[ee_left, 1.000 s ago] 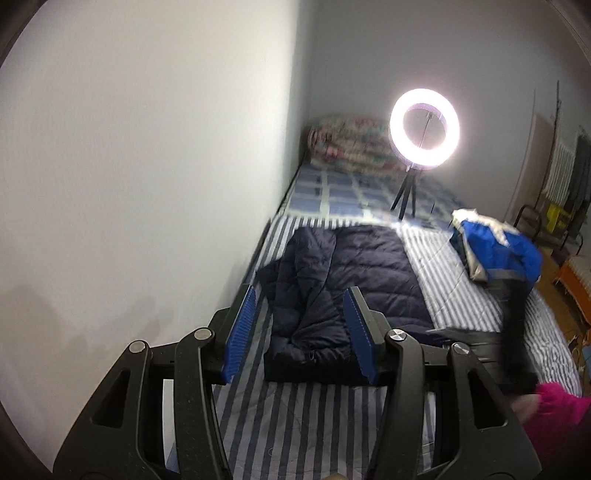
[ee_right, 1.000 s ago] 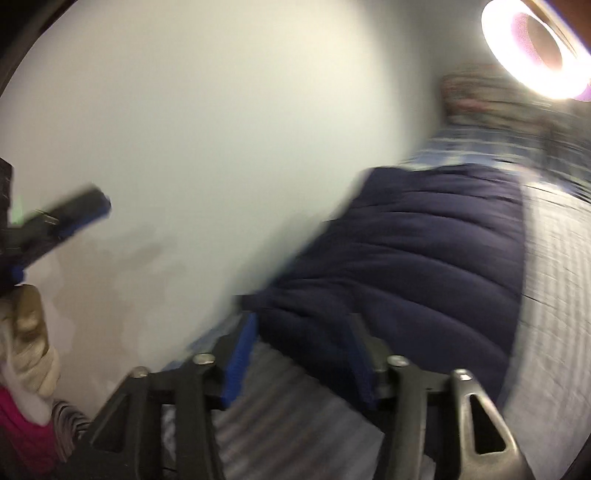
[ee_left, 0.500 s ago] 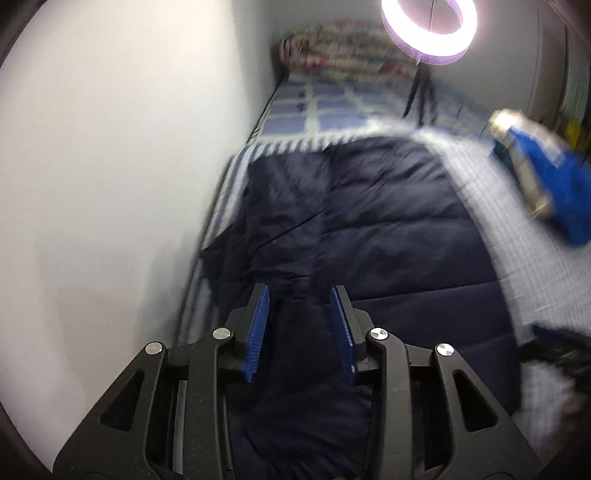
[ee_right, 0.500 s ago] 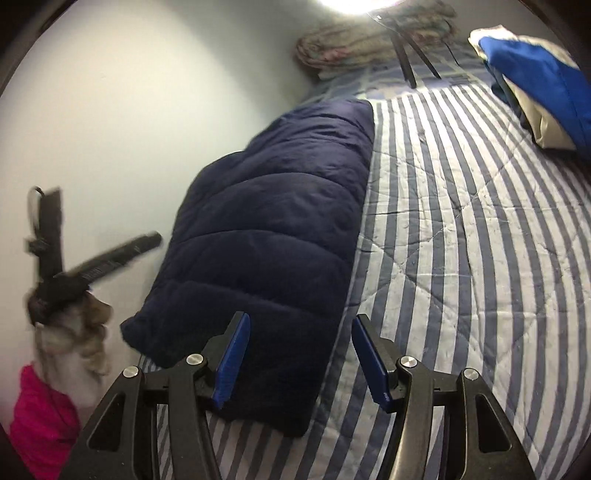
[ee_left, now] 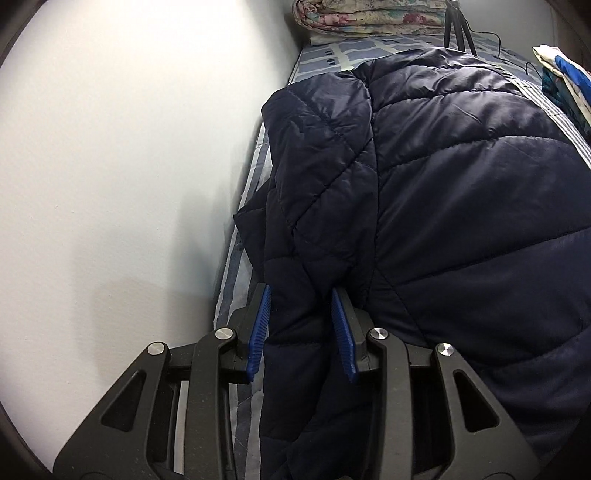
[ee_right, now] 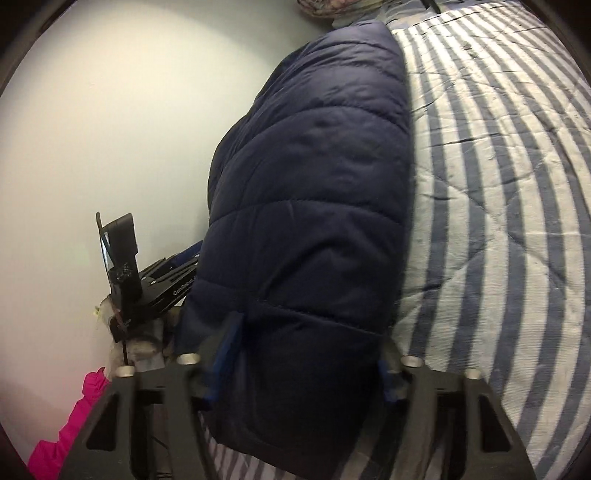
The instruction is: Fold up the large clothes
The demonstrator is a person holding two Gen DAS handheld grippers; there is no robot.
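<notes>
A navy quilted jacket lies along a bed covered in a blue-and-white striped quilt, hard against a plain white wall. At the bed's far end sits a folded floral blanket, with tripod legs beside it and a blue-and-white garment at the right edge. The left gripper straddles a jacket fold, jaws apart. The right gripper spans the near hem, jaws spread wide.

The white wall hems the navy quilted coat along its left, leaving only a narrow strip of bed. To the right, the striped bedspread lies open. Folded floral bedding and a tripod block the far end.
</notes>
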